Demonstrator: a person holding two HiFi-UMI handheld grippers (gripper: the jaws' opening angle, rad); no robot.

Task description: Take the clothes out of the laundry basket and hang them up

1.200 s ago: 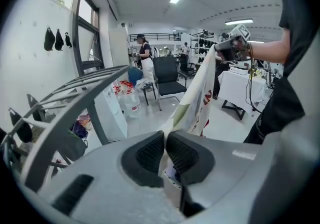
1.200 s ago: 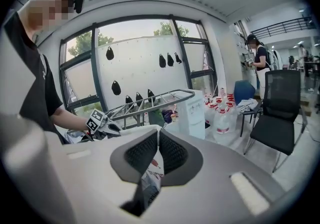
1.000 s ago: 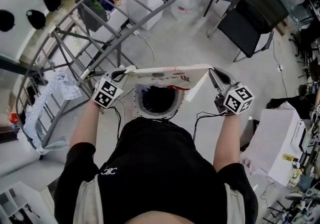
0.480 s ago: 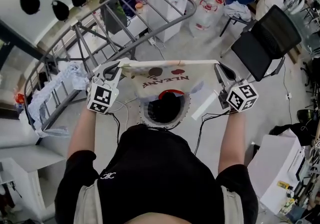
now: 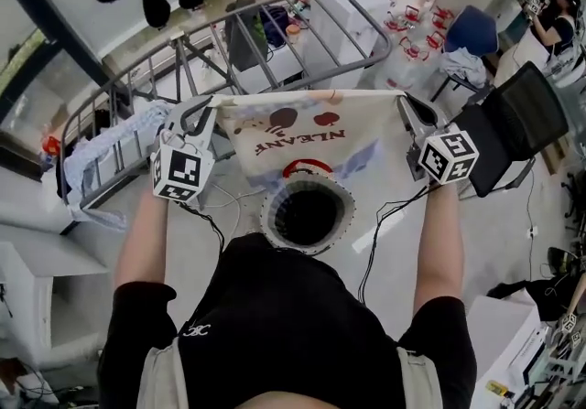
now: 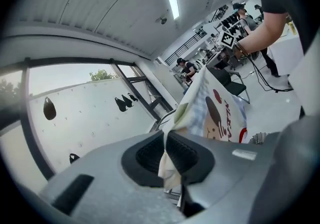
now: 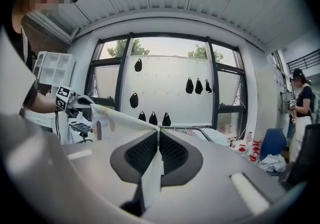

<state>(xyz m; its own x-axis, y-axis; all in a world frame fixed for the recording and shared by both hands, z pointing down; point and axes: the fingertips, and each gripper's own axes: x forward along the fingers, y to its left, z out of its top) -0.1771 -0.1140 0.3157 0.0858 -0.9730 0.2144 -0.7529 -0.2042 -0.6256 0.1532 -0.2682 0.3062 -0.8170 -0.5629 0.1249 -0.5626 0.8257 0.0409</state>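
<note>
A cream printed cloth (image 5: 307, 137) with red lettering and brown shapes is stretched flat between both grippers, above the round laundry basket (image 5: 307, 215). My left gripper (image 5: 209, 107) is shut on the cloth's left top corner, whose edge is pinched between the dark pads (image 6: 167, 155). My right gripper (image 5: 403, 105) is shut on the right top corner, with the cloth (image 7: 150, 175) squeezed between its pads. The grey metal drying rack (image 5: 238, 50) stands just beyond the cloth. A pale garment (image 5: 110, 146) hangs on the rack's left end.
A black chair (image 5: 517, 128) stands to the right, and a blue chair (image 5: 472, 32) with clothes on it farther back. A white cabinet (image 5: 352, 5) sits behind the rack. Cables (image 5: 380, 224) trail on the floor by the basket. A person (image 5: 554, 23) stands at the far right.
Both grippers have lifted the cloth higher and forward toward the rack, and it now hangs spread out with its print showing. My head view has tilted up.
</note>
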